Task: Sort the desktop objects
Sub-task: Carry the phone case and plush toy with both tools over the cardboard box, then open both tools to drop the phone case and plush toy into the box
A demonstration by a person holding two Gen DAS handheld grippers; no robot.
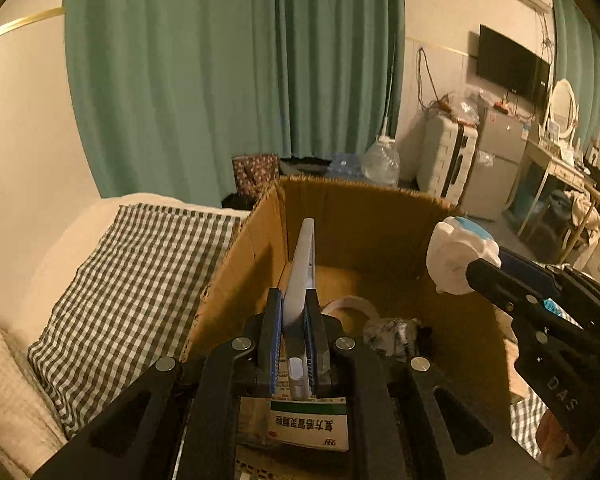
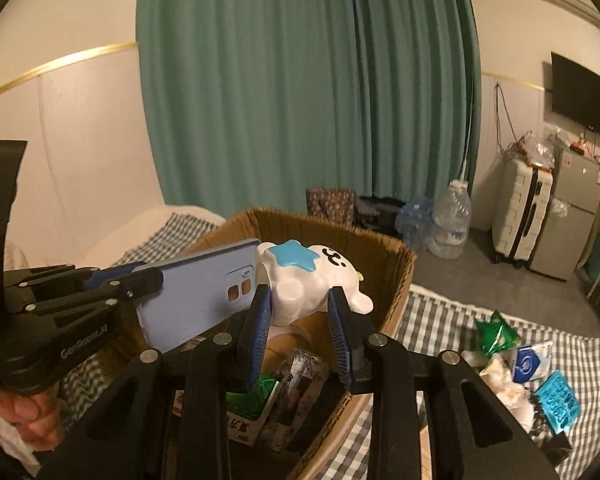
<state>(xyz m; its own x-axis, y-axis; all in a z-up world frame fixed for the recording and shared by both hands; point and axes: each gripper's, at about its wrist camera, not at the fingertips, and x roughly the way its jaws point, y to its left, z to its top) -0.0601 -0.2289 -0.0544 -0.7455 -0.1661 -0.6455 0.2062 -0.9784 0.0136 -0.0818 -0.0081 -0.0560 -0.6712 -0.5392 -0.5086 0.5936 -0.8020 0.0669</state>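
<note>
At far left a checked cloth [image 1: 132, 280] lies over a pale cushion. Just right of it stands an open cardboard box [image 1: 364, 216], its near wall low in both views.

The left gripper [image 1: 294, 316] is held over the box's near left part. Its jaws are nearly pressed together, pinching a light blue phone [image 1: 302, 264] by its flat faces. The phone stands on edge, pointing away toward the far wall of the box. In the right wrist view the phone [image 2: 204, 292] shows its back and camera cluster, with the left gripper [image 2: 140, 280] clamped on its left end and a hand [image 2: 24, 416] on the handle below.

Inside the box, near side, lies a white and green medicine carton [image 1: 312, 424] with printed characters. Further right on the box floor lie a pale ring-shaped item [image 1: 356, 306] and a small dark printed packet [image 1: 392, 334]; what they are cannot be told.

The right gripper [image 2: 300, 308] is over the box's right half. Its jaws stand partly apart and pinch a white toy [image 2: 312, 280] with a blue star on top, one pad on each flank. The toy is just right of the phone, close to its edge; contact cannot be judged. From the left wrist view the toy [image 1: 456, 256] hangs above the right wall of the box.

Right of the box, on the checked cloth, lie a green packet [image 2: 496, 334], a blue and white packet [image 2: 530, 364], a blue blister sheet [image 2: 558, 400] and white crumpled material [image 2: 504, 384].
</note>
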